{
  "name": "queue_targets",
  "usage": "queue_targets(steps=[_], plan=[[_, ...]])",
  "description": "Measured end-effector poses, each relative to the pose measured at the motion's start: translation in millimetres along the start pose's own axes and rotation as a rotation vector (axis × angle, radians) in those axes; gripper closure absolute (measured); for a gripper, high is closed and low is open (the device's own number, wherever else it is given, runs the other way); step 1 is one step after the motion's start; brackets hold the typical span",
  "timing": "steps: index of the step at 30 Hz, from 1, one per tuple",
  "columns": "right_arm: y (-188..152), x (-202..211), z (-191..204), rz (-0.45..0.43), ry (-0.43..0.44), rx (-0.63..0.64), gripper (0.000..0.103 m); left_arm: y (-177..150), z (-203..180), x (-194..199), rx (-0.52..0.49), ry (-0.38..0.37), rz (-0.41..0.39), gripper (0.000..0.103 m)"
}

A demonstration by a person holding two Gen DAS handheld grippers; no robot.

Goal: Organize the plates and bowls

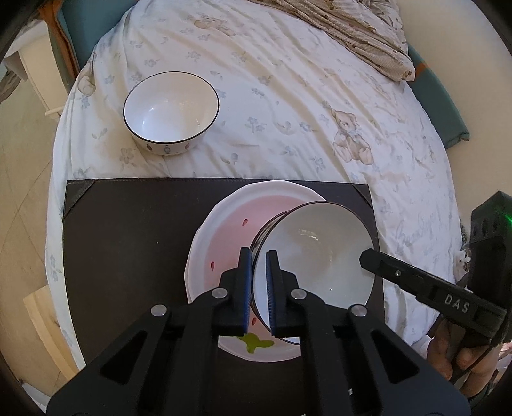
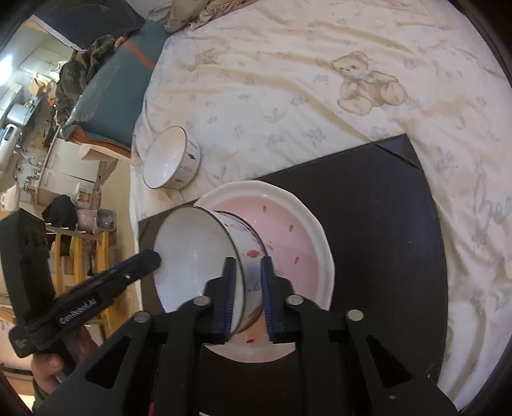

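Observation:
A white bowl [image 1: 320, 256] with a dark rim is held tilted on its side over a pink-centred white plate [image 1: 224, 230]. The plate lies on a dark mat [image 1: 128, 240]. My left gripper [image 1: 257, 252] is shut on the bowl's near rim, one pad inside and one outside. My right gripper [image 2: 248, 260] is shut on the opposite wall of the same bowl [image 2: 192, 256], above the plate [image 2: 294, 230]. Each view shows the other gripper's tip at the bowl's far rim: the right gripper [image 1: 364, 257], the left gripper [image 2: 153, 257]. A second bowl [image 1: 171, 108] stands upright on the sheet beyond the mat.
Mat [image 2: 384, 224] and second bowl [image 2: 169, 160] rest on a bed with a teddy-bear sheet [image 1: 320, 96]. A crumpled blanket [image 1: 352, 28] lies at the far end. The bed's edge drops to the floor [image 1: 25, 192] on the left. Furniture and clutter [image 2: 48, 144] stand beyond.

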State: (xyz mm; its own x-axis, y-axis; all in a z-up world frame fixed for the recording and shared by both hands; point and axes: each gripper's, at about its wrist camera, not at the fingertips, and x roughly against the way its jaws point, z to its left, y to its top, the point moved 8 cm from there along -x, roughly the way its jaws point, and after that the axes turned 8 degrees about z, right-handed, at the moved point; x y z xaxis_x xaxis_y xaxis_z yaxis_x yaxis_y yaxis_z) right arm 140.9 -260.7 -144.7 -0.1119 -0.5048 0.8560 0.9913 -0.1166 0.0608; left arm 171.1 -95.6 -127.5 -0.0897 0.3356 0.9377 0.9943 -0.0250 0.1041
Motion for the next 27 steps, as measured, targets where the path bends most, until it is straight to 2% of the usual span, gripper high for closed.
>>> queue_targets(steps=[7, 21, 27], plan=[[7, -8, -14, 0.052, 0.088, -0.115, 0.091, 8, -3, 1, 0.0, -0.016, 0.006, 0.097], [6, -6, -12, 0.036, 0.038, -0.076, 0.092, 0, 1, -9, -0.005, 0.005, 0.041, 0.097], [5, -5, -11, 0.034, 0.033, -0.067, 0.092, -2, 2, -2, -0.003, -0.003, 0.026, 0.097]])
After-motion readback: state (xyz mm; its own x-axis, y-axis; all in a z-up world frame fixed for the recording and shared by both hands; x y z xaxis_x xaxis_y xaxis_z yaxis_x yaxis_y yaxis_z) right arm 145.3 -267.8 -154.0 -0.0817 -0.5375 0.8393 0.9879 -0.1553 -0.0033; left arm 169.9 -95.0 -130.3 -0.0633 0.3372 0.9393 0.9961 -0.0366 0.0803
